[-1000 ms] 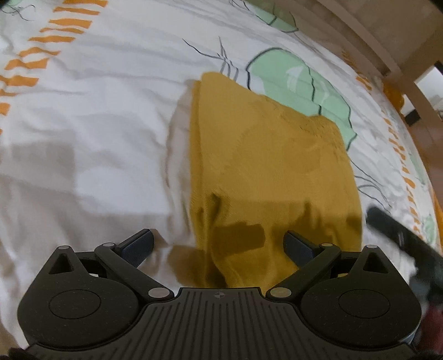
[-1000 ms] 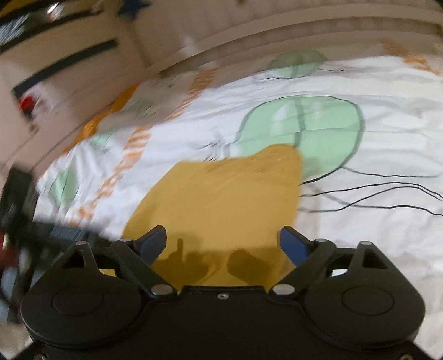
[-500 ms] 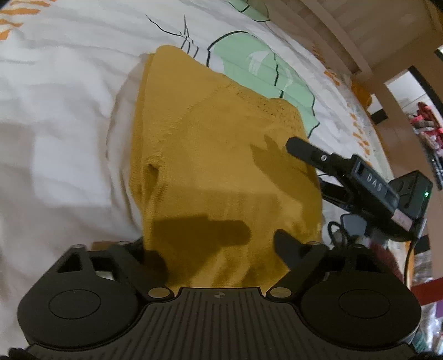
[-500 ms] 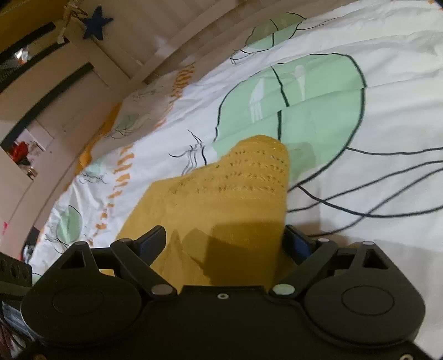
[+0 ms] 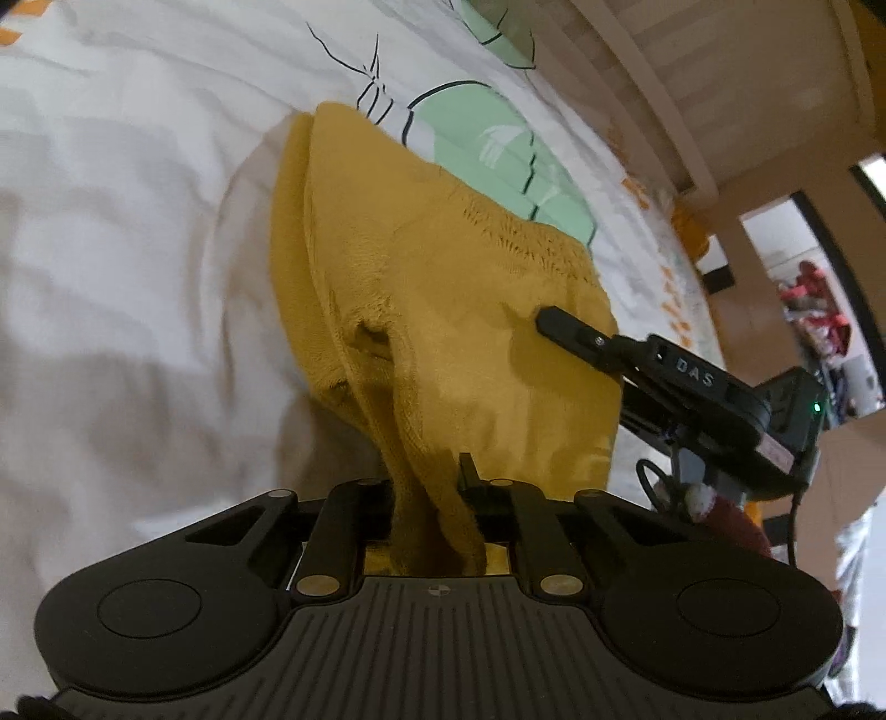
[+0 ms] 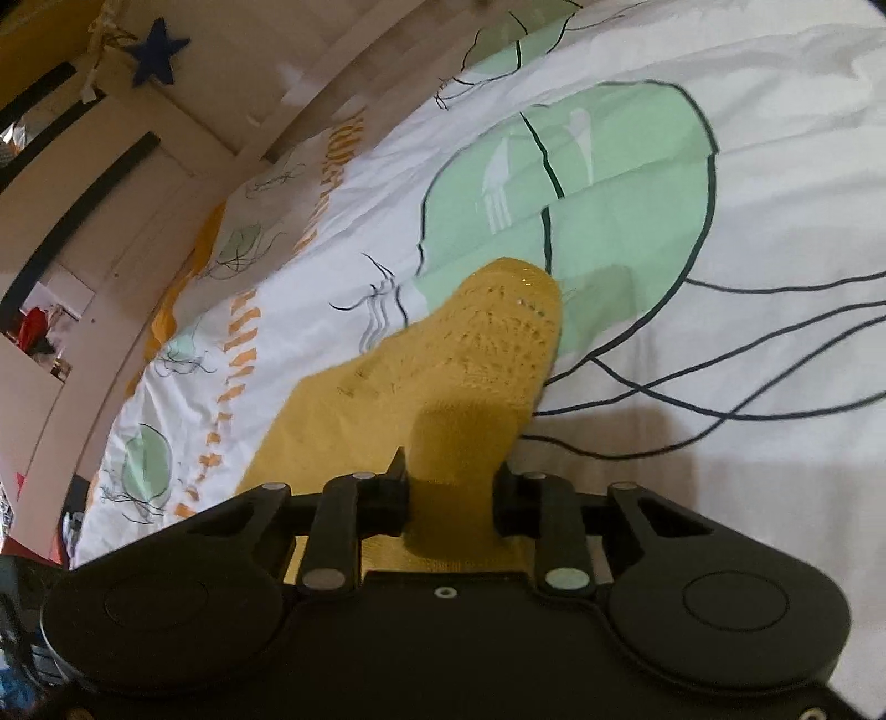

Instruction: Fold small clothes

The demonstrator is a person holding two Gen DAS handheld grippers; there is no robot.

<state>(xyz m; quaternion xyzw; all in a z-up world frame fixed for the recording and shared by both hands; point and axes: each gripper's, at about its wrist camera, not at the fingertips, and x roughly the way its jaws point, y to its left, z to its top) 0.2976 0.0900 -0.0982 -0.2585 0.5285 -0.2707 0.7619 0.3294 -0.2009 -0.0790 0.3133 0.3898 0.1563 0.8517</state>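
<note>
- A mustard-yellow knitted garment [image 5: 443,310] lies on a bed covered by a white sheet [image 5: 122,232] printed with green jellyfish [image 6: 576,210] and orange dashes.
- The garment sits toward the side of the bed that runs along a pale wooden bed frame [image 5: 692,94]; one of its far corners overlaps the big green jellyfish.
- The left tongs [image 5: 437,498] have just been closing and are now clamped on the near edge of the garment, which bunches into a narrow ridge running up between the two fingers.
- From that pinch the cloth rises in folds, with a second layer showing along its left side and a small dark opening near the middle.
- The right tongs [image 6: 451,493] have also just been closing; they are clamped on a thicker fold at another near corner of the garment, with a finger [image 6: 387,487] pressed against each side of the cloth.
- In the left wrist view the right tongs [image 5: 559,324] reach in from the right, one dark finger lying on top of the yellow cloth at its right edge.
- A dark blue star [image 6: 155,52] hangs on the pale wall beyond the far corner of the bed.
- Past the frame, a doorway shows blurred red and white items that cannot be made out.
</note>
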